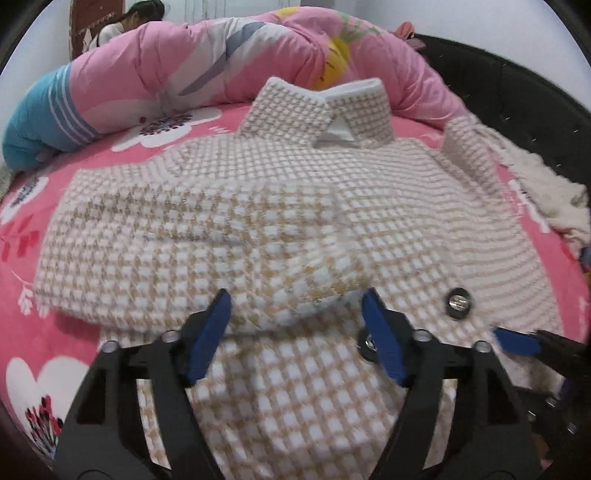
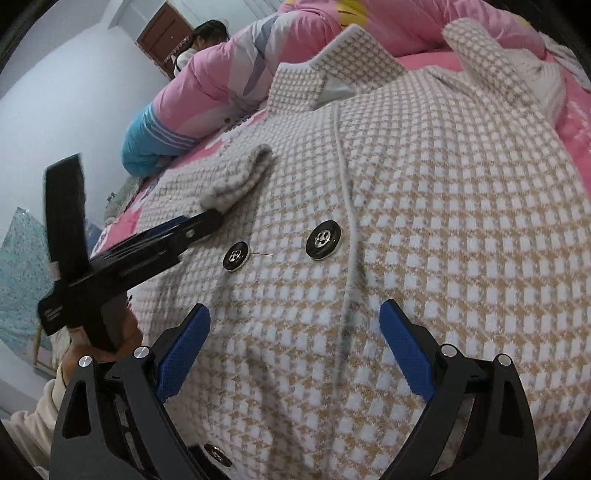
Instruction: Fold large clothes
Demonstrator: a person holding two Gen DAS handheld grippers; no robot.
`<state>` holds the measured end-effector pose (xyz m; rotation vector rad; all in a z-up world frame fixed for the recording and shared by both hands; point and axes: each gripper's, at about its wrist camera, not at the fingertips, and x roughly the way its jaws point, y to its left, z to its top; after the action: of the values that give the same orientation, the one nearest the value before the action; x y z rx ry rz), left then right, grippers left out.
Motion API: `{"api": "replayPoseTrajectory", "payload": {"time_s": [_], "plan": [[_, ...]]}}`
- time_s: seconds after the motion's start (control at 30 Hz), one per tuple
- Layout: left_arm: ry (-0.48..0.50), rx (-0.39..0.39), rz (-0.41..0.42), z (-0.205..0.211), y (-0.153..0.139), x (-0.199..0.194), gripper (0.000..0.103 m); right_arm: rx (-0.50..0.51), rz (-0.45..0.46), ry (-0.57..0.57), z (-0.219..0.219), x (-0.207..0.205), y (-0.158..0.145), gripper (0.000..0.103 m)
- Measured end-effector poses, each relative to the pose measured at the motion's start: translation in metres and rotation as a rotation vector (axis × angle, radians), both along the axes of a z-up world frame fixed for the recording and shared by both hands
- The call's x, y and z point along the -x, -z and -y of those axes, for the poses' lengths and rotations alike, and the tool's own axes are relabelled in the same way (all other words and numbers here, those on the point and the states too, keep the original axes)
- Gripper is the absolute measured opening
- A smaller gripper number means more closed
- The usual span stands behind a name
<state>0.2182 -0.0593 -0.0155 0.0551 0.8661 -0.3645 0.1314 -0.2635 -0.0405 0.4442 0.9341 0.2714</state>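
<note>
A beige and white houndstooth coat (image 1: 229, 236) lies front up on the pink flowered bed sheet (image 1: 44, 354), its collar (image 1: 314, 107) toward the far side. One sleeve (image 1: 207, 221) is folded across the chest, and its cuff end lies just beyond my left gripper (image 1: 295, 299), which stands open over the fabric with nothing pinched. In the right wrist view the coat (image 2: 424, 221) fills the frame, with black buttons (image 2: 324, 240) near its front edge. My right gripper (image 2: 295, 310) hovers open above the coat's front. The left gripper (image 2: 214, 219) shows there beside the sleeve cuff (image 2: 240, 177).
A rolled pink quilt (image 1: 221, 62) with a blue end (image 1: 33, 122) lies along the bed's far side. A person (image 1: 125, 22) is behind it near a brown door (image 2: 162, 33). A black bed frame (image 1: 517, 85) and white fluffy fabric (image 1: 546, 192) border the right.
</note>
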Motion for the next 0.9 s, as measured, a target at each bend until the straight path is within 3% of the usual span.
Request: {"api": "replayPoseTrajectory", "payload": {"time_s": [0.17,0.37,0.6,0.77,0.9], "plan": [[0.052,0.005,0.047,-0.003,-0.019,0.024,0.084,-0.013,-0.001,-0.008,0.001,0.001,0.001,0.093],[0.044,0.058,0.085,-0.028,-0.028,0.06,0.084,-0.083,-0.003,0.008,0.022,-0.001,-0.014,0.093],[-0.065,0.034,0.094,-0.061,-0.019,0.061,0.084,-0.212,0.028,-0.018,0.033,-0.017,-0.039,0.093],[-0.193,-0.059,0.047,-0.079,-0.002,0.04,0.084,-0.279,-0.007,-0.075,0.009,-0.056,-0.041,0.093],[-0.275,-0.057,0.006,-0.095,0.007,0.024,0.084,-0.288,-0.052,-0.074,-0.014,-0.089,-0.031,0.093]]}}
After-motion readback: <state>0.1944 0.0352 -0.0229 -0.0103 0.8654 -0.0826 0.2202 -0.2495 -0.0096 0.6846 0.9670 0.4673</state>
